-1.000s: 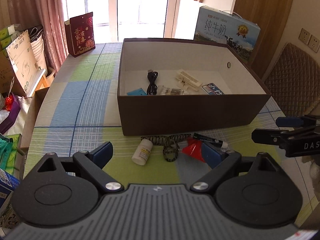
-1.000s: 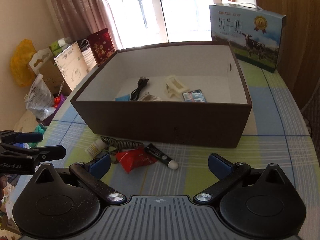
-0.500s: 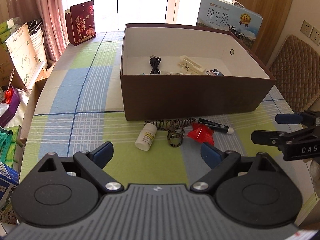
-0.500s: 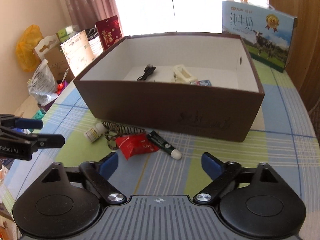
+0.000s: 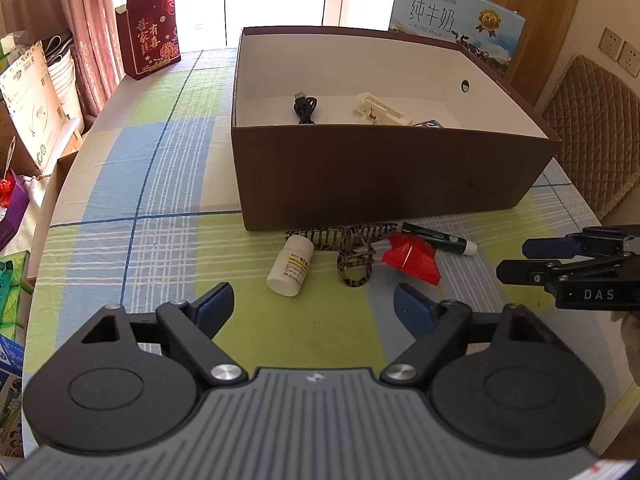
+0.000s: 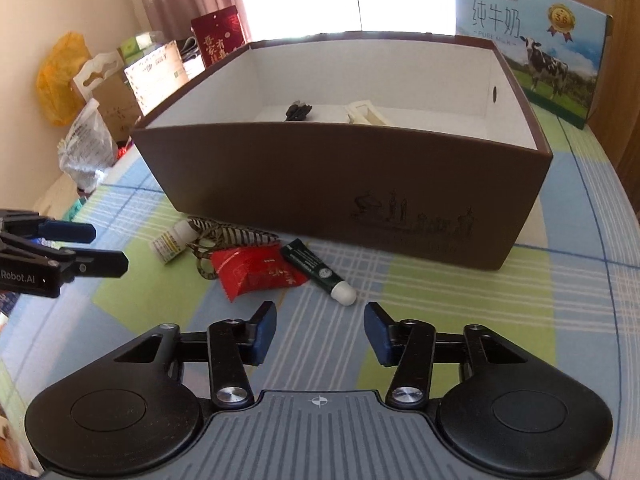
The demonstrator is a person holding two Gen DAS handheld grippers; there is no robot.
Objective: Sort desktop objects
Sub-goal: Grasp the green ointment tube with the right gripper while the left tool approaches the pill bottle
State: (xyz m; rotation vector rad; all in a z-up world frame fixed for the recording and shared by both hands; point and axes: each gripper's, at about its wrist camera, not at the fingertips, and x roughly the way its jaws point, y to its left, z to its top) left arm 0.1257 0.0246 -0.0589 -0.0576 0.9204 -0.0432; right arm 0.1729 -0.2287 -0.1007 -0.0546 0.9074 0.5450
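A brown box [image 5: 380, 172] with a white inside stands on the checked tablecloth; it also shows in the right wrist view [image 6: 320, 184]. In it lie a black cable [image 5: 305, 109] and a cream plastic part [image 5: 380, 111]. In front of it lie a white pill bottle [image 5: 291, 266], a striped hair clip [image 5: 352, 240], a red packet [image 6: 256, 270] and a dark green tube [image 6: 318, 272]. My left gripper [image 5: 314, 306] is open and empty, just short of the bottle. My right gripper [image 6: 320, 330] is open and empty, close to the tube's white cap.
A milk carton box [image 5: 456, 28] stands behind the brown box. A dark red gift bag [image 5: 150, 32] stands at the table's far left. A padded chair [image 5: 592, 136] is to the right. Cartons and bags [image 6: 80, 92] crowd the floor beyond the table's left edge.
Both grippers have dropped lower towards the table and the box's front. The right gripper's fingers have narrowed and moved nearer the tube and red packet.
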